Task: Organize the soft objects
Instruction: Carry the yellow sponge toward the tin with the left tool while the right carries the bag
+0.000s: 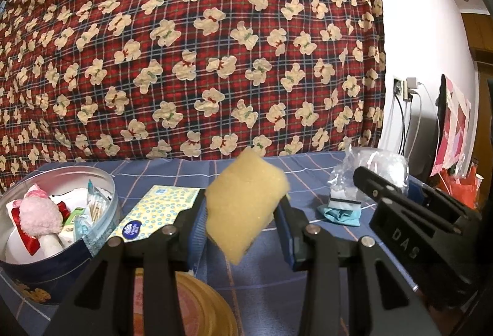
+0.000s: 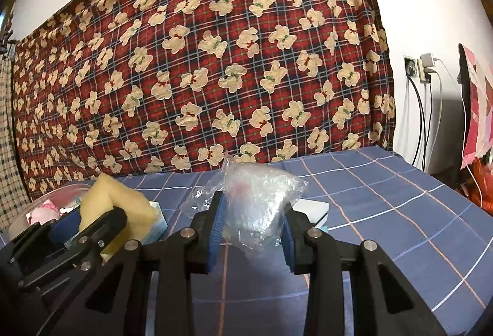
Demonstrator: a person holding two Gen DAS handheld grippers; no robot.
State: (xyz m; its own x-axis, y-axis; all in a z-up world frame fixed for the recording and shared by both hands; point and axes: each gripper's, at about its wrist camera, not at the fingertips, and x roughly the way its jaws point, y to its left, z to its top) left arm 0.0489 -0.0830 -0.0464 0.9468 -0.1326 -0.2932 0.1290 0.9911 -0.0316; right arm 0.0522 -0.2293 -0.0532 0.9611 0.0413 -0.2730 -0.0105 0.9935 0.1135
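My left gripper point(image 1: 243, 214) is shut on a yellow sponge point(image 1: 246, 203) and holds it above the blue checked cloth; the sponge also shows in the right wrist view point(image 2: 123, 197). My right gripper point(image 2: 251, 219) is shut on a crinkled clear plastic bag point(image 2: 258, 200) with something white inside, lifted off the cloth; the bag also shows in the left wrist view point(image 1: 369, 169). A round tin point(image 1: 46, 268) at the left holds a pink plush toy point(image 1: 38, 215) and several small packets.
A yellow-green tissue pack point(image 1: 157, 209) lies beside the tin. A white-and-black block on a light blue cloth point(image 1: 342, 209) lies at the right. A yellow tin lid point(image 1: 197, 305) lies near me. A bear-print blanket point(image 1: 215, 43) hangs behind. Cables point(image 2: 422, 120) hang at the right wall.
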